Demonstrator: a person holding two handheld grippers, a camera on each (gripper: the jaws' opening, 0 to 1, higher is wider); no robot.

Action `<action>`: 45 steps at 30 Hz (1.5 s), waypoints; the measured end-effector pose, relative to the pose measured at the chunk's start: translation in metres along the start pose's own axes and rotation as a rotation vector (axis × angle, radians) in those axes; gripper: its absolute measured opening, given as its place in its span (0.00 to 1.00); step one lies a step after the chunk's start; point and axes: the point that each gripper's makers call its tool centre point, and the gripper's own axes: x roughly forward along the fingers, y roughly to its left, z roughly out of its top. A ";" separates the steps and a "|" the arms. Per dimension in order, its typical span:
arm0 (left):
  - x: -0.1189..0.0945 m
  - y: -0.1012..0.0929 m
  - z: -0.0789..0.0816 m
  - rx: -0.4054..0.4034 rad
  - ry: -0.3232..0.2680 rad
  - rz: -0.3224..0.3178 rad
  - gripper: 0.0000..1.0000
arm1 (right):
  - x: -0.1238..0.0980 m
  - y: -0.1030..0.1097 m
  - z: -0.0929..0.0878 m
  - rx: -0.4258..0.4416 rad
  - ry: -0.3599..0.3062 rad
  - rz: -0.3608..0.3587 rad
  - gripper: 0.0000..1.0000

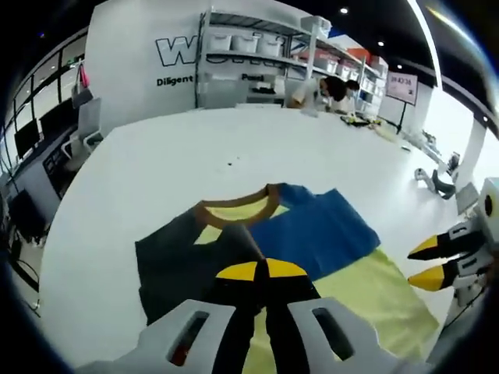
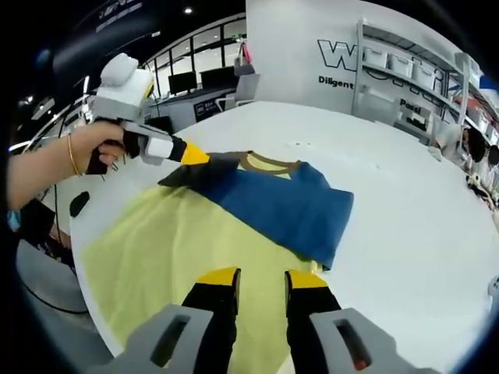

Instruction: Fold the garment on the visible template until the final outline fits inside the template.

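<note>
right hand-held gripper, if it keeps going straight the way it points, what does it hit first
Probably the shirt: the open right hand-held gripper hangs over its yellow body, aimed toward the blue sleeve folded across it. Depth is unclear, so it may meet the yellow cloth before the blue.

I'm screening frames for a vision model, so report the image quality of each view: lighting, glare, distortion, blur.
Left gripper view: even overhead light, strong fisheye bending of the shelving, blown-out glare at right beside the right gripper, garment sharp. Right gripper view: the white table is bright but readable, ceiling dark, its edge curves, the left gripper looks crisp, no motion blur.
</note>
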 end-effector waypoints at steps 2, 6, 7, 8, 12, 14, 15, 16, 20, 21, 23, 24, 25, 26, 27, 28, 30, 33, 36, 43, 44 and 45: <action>0.004 -0.001 -0.007 0.029 0.002 0.007 0.04 | 0.000 0.000 0.000 0.004 -0.002 -0.004 0.17; 0.009 -0.004 -0.018 0.040 0.014 0.014 0.16 | 0.000 0.001 -0.001 0.012 -0.001 -0.003 0.17; 0.012 -0.004 -0.020 0.034 0.020 0.012 0.21 | 0.001 0.001 -0.001 0.013 0.000 -0.003 0.17; 0.014 -0.004 -0.022 0.033 0.019 0.008 0.25 | 0.001 0.001 -0.001 0.016 0.001 -0.003 0.17; 0.007 -0.006 -0.019 0.035 -0.005 -0.008 0.37 | 0.002 0.002 0.002 0.021 -0.008 -0.003 0.18; -0.009 -0.002 0.004 0.046 -0.108 -0.048 0.43 | 0.001 0.002 0.005 0.022 -0.015 -0.001 0.18; -0.015 0.002 0.009 0.041 -0.127 -0.051 0.46 | 0.001 0.003 0.006 0.022 -0.017 0.000 0.19; -0.020 0.008 0.012 0.042 -0.135 -0.051 0.50 | 0.001 0.003 0.007 0.021 -0.020 0.002 0.19; -0.045 0.049 0.014 0.058 -0.172 -0.006 0.55 | 0.003 0.007 0.008 0.018 -0.023 0.009 0.19; -0.048 0.061 0.008 0.061 -0.157 0.006 0.54 | 0.004 0.009 0.008 0.018 -0.023 0.012 0.19; -0.051 0.077 -0.005 0.040 -0.116 0.029 0.53 | 0.004 0.012 0.009 0.017 -0.025 0.016 0.19; -0.051 0.087 -0.010 0.026 -0.116 0.042 0.53 | 0.004 0.014 0.009 0.014 -0.024 0.019 0.19; -0.051 0.092 -0.015 0.014 -0.107 0.045 0.52 | 0.005 0.015 0.009 0.011 -0.024 0.020 0.19; -0.050 0.100 -0.022 -0.031 -0.084 0.072 0.51 | 0.006 0.016 0.009 0.007 -0.022 0.021 0.19; -0.048 0.103 -0.024 -0.037 -0.077 0.082 0.50 | 0.006 0.016 0.009 0.007 -0.021 0.023 0.19; -0.045 0.106 -0.027 -0.019 -0.065 0.089 0.47 | 0.008 0.018 0.008 0.005 -0.020 0.027 0.19; -0.039 0.108 -0.030 -0.020 -0.055 0.108 0.44 | 0.011 0.019 0.008 0.003 -0.012 0.030 0.19; -0.029 0.108 -0.037 -0.040 -0.017 0.101 0.46 | 0.011 0.021 0.011 0.010 -0.018 0.034 0.19; -0.022 0.111 -0.038 -0.045 -0.010 0.098 0.43 | 0.011 0.021 0.013 0.010 -0.025 0.031 0.19; -0.007 0.106 -0.044 -0.078 0.025 0.054 0.37 | 0.015 0.017 0.009 0.016 -0.013 0.026 0.19; -0.006 0.103 -0.044 -0.105 0.022 0.037 0.36 | 0.015 0.017 0.008 0.017 -0.011 0.027 0.19; -0.003 0.100 -0.046 -0.152 0.033 0.020 0.32 | 0.016 0.018 0.007 0.018 -0.010 0.028 0.19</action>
